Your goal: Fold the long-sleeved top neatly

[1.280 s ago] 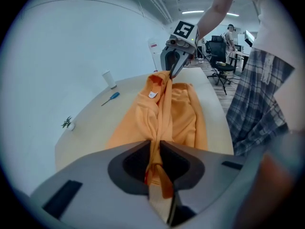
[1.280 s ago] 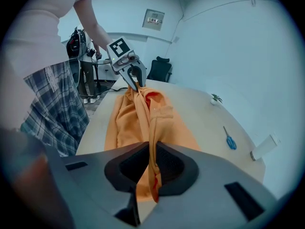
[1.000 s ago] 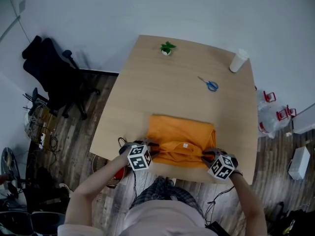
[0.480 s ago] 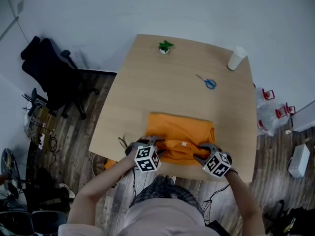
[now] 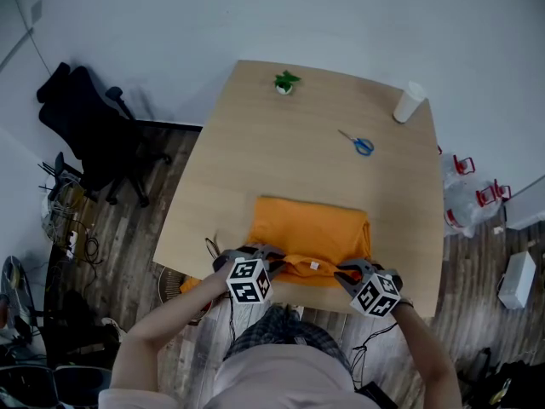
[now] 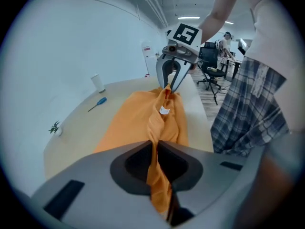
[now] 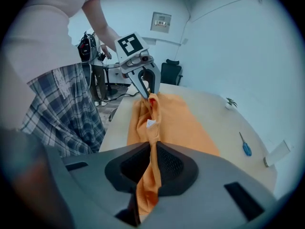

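The orange long-sleeved top (image 5: 311, 227) lies folded into a rectangle near the front edge of the wooden table (image 5: 255, 143). My left gripper (image 5: 272, 256) holds its near left corner and my right gripper (image 5: 345, 271) its near right corner. Both pairs of jaws are closing, with a bunched strip of orange cloth pressed between the pads. In the left gripper view the cloth runs from my left gripper (image 6: 155, 149) across to the right gripper (image 6: 171, 82). The right gripper view mirrors this, from my right gripper (image 7: 153, 149) to the left gripper (image 7: 147, 87). A white label (image 5: 315, 265) shows on the raised edge.
Blue-handled scissors (image 5: 360, 143), a white cup (image 5: 409, 102) and a small green plant (image 5: 285, 82) sit on the far half of the table. A black office chair (image 5: 94, 135) stands to the left on the wooden floor, and bags (image 5: 473, 196) lie to the right.
Both grippers have drawn slightly inward and up. The near edge of the top is now lifted and stretched between them.
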The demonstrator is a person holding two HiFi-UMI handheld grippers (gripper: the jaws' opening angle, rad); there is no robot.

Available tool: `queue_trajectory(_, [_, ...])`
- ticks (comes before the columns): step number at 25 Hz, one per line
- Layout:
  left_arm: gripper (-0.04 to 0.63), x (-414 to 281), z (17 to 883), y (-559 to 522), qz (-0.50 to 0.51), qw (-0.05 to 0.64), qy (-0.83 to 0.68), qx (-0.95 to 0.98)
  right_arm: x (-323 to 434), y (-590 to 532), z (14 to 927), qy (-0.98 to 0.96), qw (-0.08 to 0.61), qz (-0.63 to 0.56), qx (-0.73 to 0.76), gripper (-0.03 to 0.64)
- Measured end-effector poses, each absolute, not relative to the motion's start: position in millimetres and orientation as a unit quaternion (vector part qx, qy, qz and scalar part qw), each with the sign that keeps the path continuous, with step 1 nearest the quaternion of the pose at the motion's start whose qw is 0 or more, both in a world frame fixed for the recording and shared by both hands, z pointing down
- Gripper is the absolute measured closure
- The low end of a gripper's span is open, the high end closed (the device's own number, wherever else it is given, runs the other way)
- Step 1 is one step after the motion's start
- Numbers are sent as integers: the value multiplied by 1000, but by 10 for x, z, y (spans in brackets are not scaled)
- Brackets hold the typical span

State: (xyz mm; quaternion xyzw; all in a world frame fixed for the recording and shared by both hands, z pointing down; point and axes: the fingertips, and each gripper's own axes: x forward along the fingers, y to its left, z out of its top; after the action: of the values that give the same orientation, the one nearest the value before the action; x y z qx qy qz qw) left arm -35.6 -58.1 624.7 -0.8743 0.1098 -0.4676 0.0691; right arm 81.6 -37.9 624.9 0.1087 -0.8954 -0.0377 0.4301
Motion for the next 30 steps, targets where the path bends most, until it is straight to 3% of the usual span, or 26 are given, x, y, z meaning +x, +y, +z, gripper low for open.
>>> queue_trajectory(5, [530,-425,6468,-319,-494,25,67,-866,814,-141,6527,-884,461,-6,77,530])
queue_trajectory(9, [415,-415,6605,-159,-506,-29,44,-861,822,6,6751,-875,478,44,65,458])
queue_trajectory(12, [408,-418,6665,-102,-508,-46,42,-859,826,95,6876,-869,486,73,64,409])
queue_trajectory(16, [383,-408,6701,-72,-509,-52,40,-858,800,81,6877,-871,476,93,74,406])
queue_trajectory(21, [373,-358,6443,-104,-463,-69,59,-882,809,-65,6583,-890,423,124,116,400])
queue_trajectory(30, [408,-444,5458,-793,-277,-130,231,-923,1216,-880,5638,-906,247,153,309,397])
